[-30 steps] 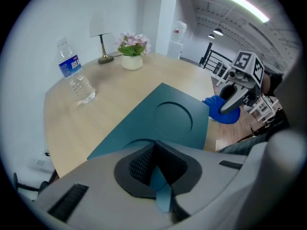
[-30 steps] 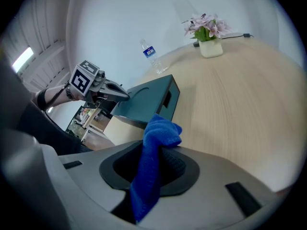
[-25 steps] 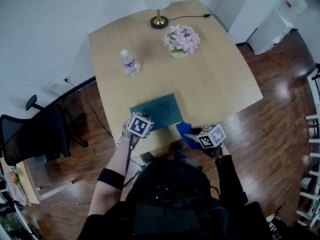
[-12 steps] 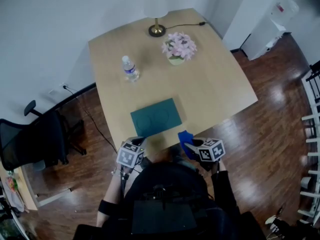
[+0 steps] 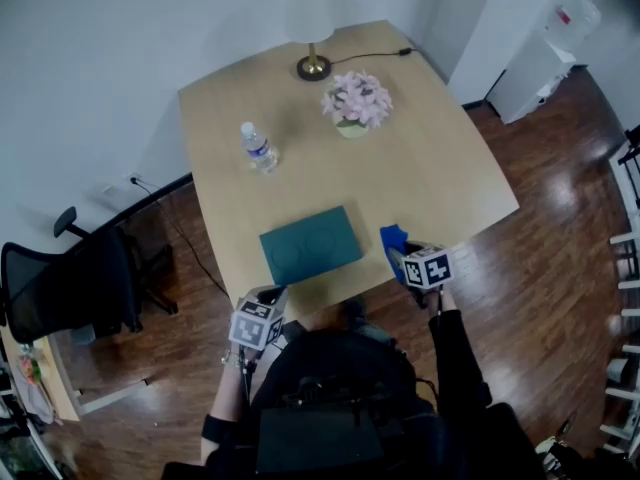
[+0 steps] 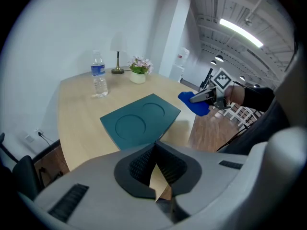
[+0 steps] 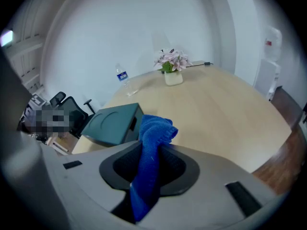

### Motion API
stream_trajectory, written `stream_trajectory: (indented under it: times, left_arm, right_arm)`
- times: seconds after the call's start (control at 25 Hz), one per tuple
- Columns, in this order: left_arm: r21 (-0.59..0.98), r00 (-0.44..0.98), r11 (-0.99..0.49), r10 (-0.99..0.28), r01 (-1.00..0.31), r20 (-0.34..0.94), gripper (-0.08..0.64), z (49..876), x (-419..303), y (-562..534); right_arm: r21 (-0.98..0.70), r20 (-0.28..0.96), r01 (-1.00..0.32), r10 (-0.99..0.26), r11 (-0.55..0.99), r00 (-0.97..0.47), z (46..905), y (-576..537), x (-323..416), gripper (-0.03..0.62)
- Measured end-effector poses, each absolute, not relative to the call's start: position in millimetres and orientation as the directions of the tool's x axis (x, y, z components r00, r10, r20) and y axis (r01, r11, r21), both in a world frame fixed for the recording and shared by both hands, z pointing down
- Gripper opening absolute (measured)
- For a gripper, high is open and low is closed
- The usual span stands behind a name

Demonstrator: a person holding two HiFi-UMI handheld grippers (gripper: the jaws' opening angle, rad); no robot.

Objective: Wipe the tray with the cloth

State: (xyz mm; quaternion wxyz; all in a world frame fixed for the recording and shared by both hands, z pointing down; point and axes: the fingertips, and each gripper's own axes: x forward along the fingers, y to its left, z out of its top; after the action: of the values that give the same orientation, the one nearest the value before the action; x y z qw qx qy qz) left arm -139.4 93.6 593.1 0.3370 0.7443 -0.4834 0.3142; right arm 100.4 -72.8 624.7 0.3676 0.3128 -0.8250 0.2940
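The right gripper (image 7: 152, 152) pinches the blue cloth (image 7: 154, 127) at the tray's (image 5: 310, 245) three o'clock. The left gripper (image 6: 154, 146) sits at its seven o'clock, with its jaws pressed together and empty.

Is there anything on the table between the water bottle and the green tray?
No: in the head view the table between the water bottle and the tray is bare wood. The left gripper view agrees.
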Motion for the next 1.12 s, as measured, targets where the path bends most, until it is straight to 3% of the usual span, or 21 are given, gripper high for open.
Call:
stream_trajectory:
  times: [0.28,0.72,0.92,1.12]
  left_arm:
    - [0.165,0.244,-0.195,-0.513,-0.967,0.823,0.0,589,-149,101]
    - [0.164,0.192,-0.101,-0.516,-0.981,0.834,0.0,594,-164,112]
    - [0.168,0.196,-0.102,-0.523,-0.981,0.829,0.0,596,-172,111]
    - [0.164,0.214,-0.139,-0.556,-0.977,0.803,0.0,584,-182,103]
  right_arm:
    - [-0.186,0.826,-0.751,-0.312,0.634,-0.469,645,-169,95,0.101]
    - [-0.213,0.861,-0.738,-0.234,0.64,-0.451,691,-173,78,0.105]
    - [-0.144,0.877,-0.757,-0.273,0.637,-0.396,684,-176,86,0.195]
    - [-0.133,0.815,-0.781,-0.381,0.61,-0.437,626,-176,83,0.213]
